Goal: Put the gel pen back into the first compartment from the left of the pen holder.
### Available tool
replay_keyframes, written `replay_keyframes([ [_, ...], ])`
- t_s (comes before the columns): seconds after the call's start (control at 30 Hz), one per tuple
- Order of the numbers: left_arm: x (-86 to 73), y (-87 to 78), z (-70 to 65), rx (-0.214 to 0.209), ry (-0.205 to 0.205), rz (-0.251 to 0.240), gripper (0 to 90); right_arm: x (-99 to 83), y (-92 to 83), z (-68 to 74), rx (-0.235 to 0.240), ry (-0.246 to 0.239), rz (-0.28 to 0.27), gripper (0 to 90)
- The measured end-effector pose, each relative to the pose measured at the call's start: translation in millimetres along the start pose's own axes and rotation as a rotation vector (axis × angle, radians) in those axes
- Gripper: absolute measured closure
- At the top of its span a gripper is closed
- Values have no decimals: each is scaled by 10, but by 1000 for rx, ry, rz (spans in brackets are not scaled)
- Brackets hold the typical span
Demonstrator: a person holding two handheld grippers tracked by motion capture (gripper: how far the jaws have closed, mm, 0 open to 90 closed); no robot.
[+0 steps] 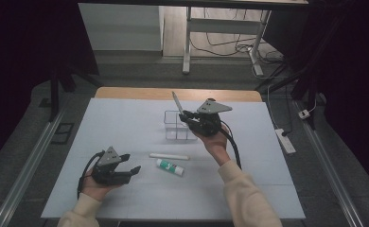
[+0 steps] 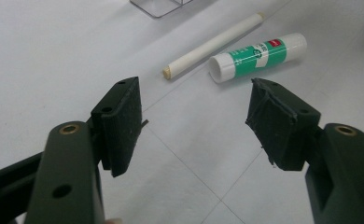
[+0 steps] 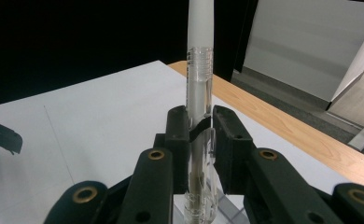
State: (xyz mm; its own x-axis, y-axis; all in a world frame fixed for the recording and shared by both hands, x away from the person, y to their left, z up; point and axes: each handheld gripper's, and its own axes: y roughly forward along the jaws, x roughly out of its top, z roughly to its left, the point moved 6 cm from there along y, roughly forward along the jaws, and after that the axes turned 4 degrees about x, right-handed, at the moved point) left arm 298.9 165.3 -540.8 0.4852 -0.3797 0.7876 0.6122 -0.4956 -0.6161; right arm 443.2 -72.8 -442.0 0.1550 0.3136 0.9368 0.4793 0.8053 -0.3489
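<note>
White sheet covers the bench [image 1: 126, 123], and I work over it with a pair of tongs in each hand. At the near left, my left tongs [image 1: 131, 163] lie low over the sheet, jaws spread apart with nothing between them; in the left gripper view the pads [image 2: 122, 121] frame only bare bench. Just to the right of them, and a little farther off, a pale paper-wrapped stick [image 1: 169, 155] lies flat, running left to right. Just nearer than it lies a white glue stick with a green label [image 1: 170, 167], slightly angled; the two rest close together, and whether they touch I cannot tell.

Farther back, about mid-bench, stands a clear plastic organizer [image 1: 175, 125] with open compartments. Over its right side I hold my right tongs [image 1: 185, 115], raised off the bench and pointing left. Their jaws are closed on a clear-barrelled pen [image 1: 178, 104], which sticks up and tilts slightly to the left above the organizer. In the right gripper view the pads clamp the transparent barrel [image 3: 199, 116] from both sides, its white upper part rising out of the top of the picture and its lower end hanging just over a clear edge of the organizer [image 3: 229, 205]. The wooden far edge of the bench [image 1: 173, 93] shows beyond the sheet.
</note>
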Motion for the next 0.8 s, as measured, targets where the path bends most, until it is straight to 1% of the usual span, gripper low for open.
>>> replay_keyframes([
  [0.23,-8,7,2,-3,-1,6,351,47,105,16,8,1,-13,761],
  [0.4,-13,8,5,-4,-2,8,349,57,191,6,7,7,-10,762],
  [0.47,-13,9,7,-4,-2,8,349,70,225,-2,7,7,-17,761],
  [0.8,-16,9,8,-5,-4,7,348,62,356,-53,6,35,-24,761],
])
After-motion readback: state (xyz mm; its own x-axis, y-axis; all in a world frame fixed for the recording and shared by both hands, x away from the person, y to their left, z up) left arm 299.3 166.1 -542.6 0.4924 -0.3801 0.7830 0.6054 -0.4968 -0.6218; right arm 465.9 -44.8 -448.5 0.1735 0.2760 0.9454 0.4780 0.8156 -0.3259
